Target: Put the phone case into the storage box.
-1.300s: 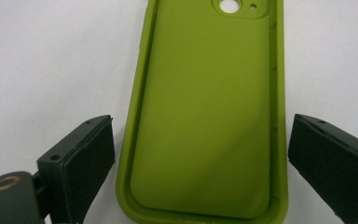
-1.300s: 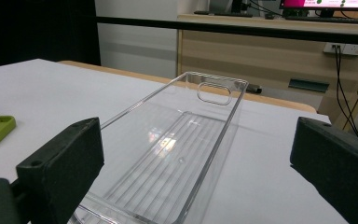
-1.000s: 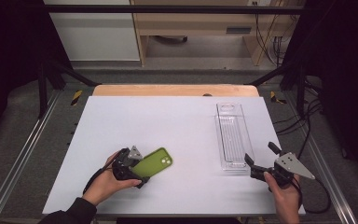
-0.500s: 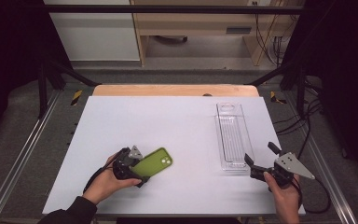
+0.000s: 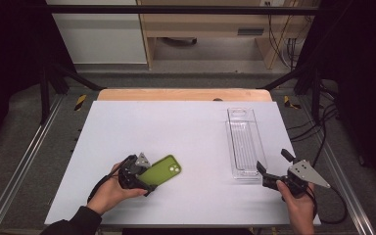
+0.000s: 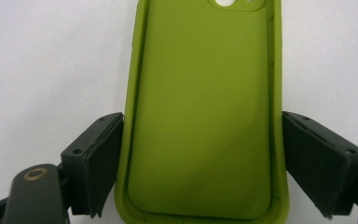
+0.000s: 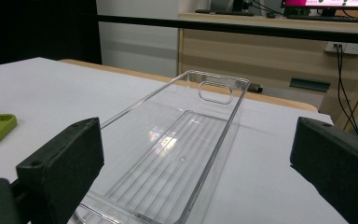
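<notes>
Green phone case (image 6: 200, 116) top cut off, left hand-held gripper (image 6: 200, 163) closing around it

1. The place looks like a lab or test workshop: a white table (image 5: 186, 127) sits inside an aluminium rail frame (image 5: 24, 161).
2. Behind the table stand a wooden desk (image 5: 210, 24), loose cables (image 5: 293, 44) and a wall socket (image 7: 349, 47).

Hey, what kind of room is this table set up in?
Probably a lab or workshop recording bench: a white tabletop inside a black metal frame, bundled cables and a wall socket behind, plus a light wooden desk.
</notes>
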`<control>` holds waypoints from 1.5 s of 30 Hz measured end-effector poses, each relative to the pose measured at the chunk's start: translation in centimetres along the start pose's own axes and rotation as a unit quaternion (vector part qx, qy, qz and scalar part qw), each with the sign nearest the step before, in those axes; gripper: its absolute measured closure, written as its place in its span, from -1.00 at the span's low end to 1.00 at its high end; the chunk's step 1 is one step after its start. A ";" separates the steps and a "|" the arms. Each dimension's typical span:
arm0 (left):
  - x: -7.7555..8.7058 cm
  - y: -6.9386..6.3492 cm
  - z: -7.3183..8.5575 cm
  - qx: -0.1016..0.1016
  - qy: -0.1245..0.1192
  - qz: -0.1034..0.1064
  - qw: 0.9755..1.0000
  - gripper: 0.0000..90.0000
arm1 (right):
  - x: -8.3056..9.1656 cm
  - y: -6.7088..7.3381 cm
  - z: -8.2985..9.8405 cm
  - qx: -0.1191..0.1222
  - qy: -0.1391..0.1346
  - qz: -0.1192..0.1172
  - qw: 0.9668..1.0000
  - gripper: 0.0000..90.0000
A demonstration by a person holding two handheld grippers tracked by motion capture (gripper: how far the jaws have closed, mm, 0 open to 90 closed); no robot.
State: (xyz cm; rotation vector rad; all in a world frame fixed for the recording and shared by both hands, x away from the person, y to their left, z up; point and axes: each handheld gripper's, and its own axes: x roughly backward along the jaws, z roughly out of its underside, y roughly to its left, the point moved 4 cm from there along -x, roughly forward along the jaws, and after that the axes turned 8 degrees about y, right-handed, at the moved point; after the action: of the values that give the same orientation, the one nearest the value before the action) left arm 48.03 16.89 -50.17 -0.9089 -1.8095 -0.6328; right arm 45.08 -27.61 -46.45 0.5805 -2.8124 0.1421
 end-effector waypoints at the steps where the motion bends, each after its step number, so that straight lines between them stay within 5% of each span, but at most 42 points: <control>1: 0.0 0.0 0.0 0.000 0.000 -0.001 1.000 -0.65 | 0.0 0.0 0.0 0.000 0.000 0.000 1.000 -0.93; 11: 0.8 0.1 -0.1 0.004 -0.035 -0.017 0.999 -0.64 | 0.0 0.0 0.0 0.001 0.000 0.000 1.000 -0.93; 17: 1.9 -0.1 -0.7 0.004 -0.084 -0.048 0.995 -0.64 | 0.0 0.1 0.0 0.003 0.001 0.000 1.000 -0.93; 22: 2.3 -0.6 -1.9 0.015 -0.157 -0.070 0.985 -0.64 | -0.2 0.5 0.0 0.007 0.004 -0.005 1.000 -0.93; 29: 1.6 -1.5 -3.5 0.033 -0.253 -0.093 0.962 -0.64 | -0.3 1.4 -0.4 0.008 0.003 -0.010 1.000 -0.93; 34: 1.9 -2.0 -3.9 0.019 -0.270 -0.109 0.956 -0.64 | -0.2 2.3 -1.5 -0.006 -0.002 -0.011 1.000 -0.93; 38: 2.6 -1.8 -3.6 0.027 -0.289 -0.118 0.950 -0.64 | -0.7 4.5 -3.6 -0.004 0.005 -0.026 1.000 -0.91; 41: 2.6 -1.7 -3.2 0.036 -0.294 -0.119 0.948 -0.64 | -1.4 6.3 -4.7 0.002 0.016 -0.039 0.999 -0.90; 45: 2.0 -2.3 -2.8 0.026 -0.290 -0.120 0.949 -0.64 | -3.0 8.8 -6.1 0.006 0.043 -0.067 0.997 -0.87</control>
State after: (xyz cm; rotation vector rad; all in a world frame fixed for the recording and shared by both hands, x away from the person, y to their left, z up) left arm 47.14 14.01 -47.24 -0.9051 -2.4795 -0.4890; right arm 45.63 -17.51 -41.79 0.7439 -2.6819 0.1528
